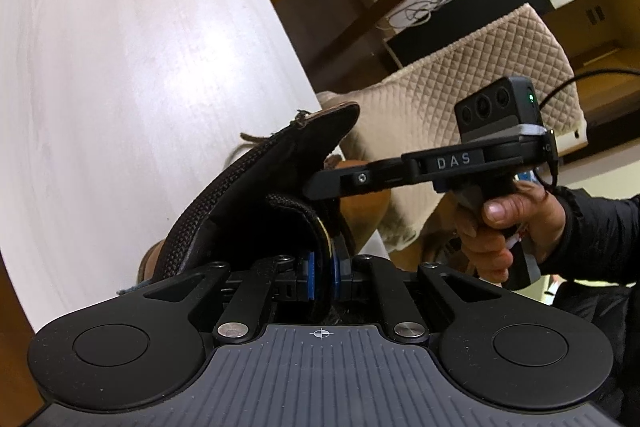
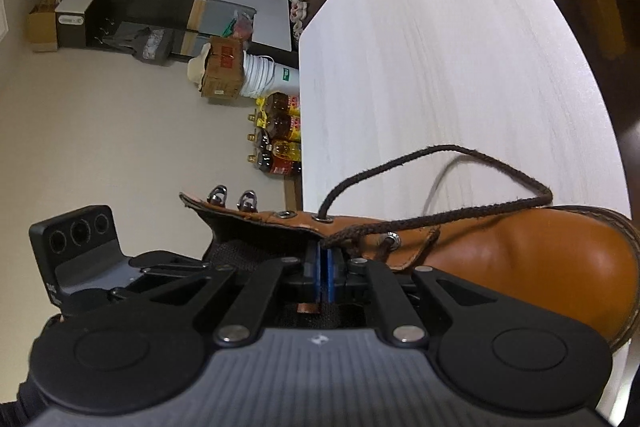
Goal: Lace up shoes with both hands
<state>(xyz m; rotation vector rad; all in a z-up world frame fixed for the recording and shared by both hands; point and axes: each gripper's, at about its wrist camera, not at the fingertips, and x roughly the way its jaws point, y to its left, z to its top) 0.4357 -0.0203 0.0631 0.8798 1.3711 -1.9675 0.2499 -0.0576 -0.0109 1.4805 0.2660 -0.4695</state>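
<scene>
A tan leather boot (image 2: 500, 259) with a smooth, rounded toe and a stitched welt lay on its side on the pale wood-grain table (image 2: 440, 47), its toe reaching toward the table's near edge. Its dark woven lace (image 2: 460, 151), rough and slightly fuzzy, rose out of a metal eyelet (image 2: 322, 217) on the upper flap, arched over the tabletop and doubled back along the leather toward the right gripper (image 2: 324, 277). That gripper's blue pads (image 2: 331, 277) stood almost together, pinching the lace end where it ran in between them, just under the flap's edge. Two metal speed hooks (image 2: 232, 198) stood up from the flap beyond the eyelets. In the left wrist view the left gripper (image 1: 323, 277) was nearly closed too, its blue pads (image 1: 310, 277) clamped on the padded black collar (image 1: 304, 223) of the boot, whose coarse mesh lining and leather-backed tongue (image 1: 280, 163) curved up in front of the camera. The person's right hand (image 1: 508, 223) held the right gripper's handle beside the boot, in front of a quilted beige cover (image 1: 480, 67).
</scene>
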